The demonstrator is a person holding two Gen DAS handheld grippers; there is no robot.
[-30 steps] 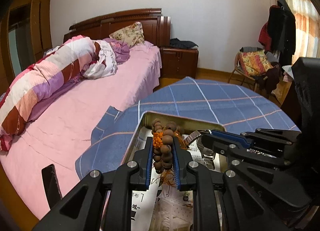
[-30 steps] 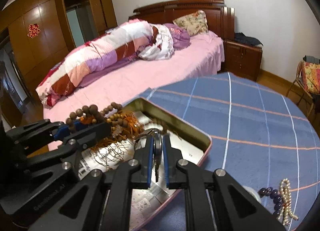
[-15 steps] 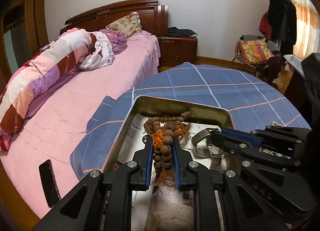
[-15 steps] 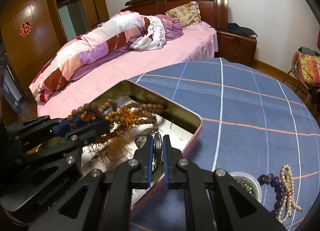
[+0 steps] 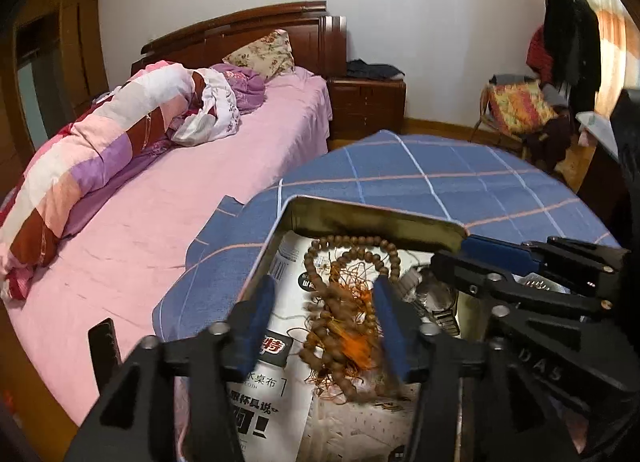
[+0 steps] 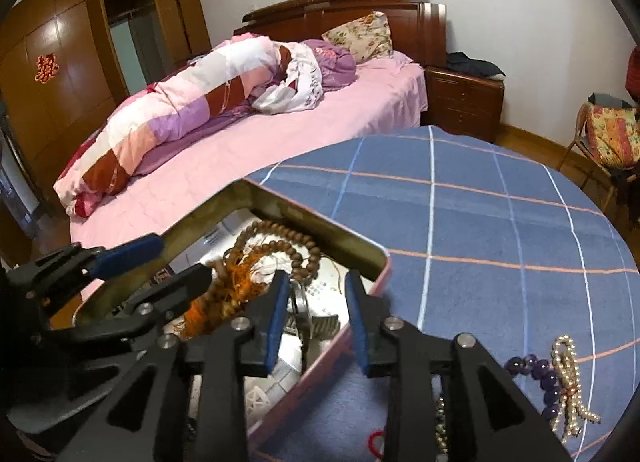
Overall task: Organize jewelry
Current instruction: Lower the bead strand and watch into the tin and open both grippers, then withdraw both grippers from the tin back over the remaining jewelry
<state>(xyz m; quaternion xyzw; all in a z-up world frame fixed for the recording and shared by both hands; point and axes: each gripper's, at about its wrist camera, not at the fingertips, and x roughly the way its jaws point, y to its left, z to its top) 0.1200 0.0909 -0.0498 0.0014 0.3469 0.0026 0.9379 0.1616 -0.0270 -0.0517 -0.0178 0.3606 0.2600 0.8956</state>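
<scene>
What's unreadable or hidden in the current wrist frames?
- Wristwatch: face not visible, seen edge-on beside the right gripper finger in the right wrist view.
- Wooden bead necklace: near end motion-blurred in the left wrist view.
- Tin: near end hidden by the left gripper.
- Pearl strand: lower end cut by the lens edge.

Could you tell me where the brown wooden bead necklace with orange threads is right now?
The brown wooden bead necklace with orange threads lies inside the rectangular metal tin, on printed paper, between the open left tongs.
</scene>
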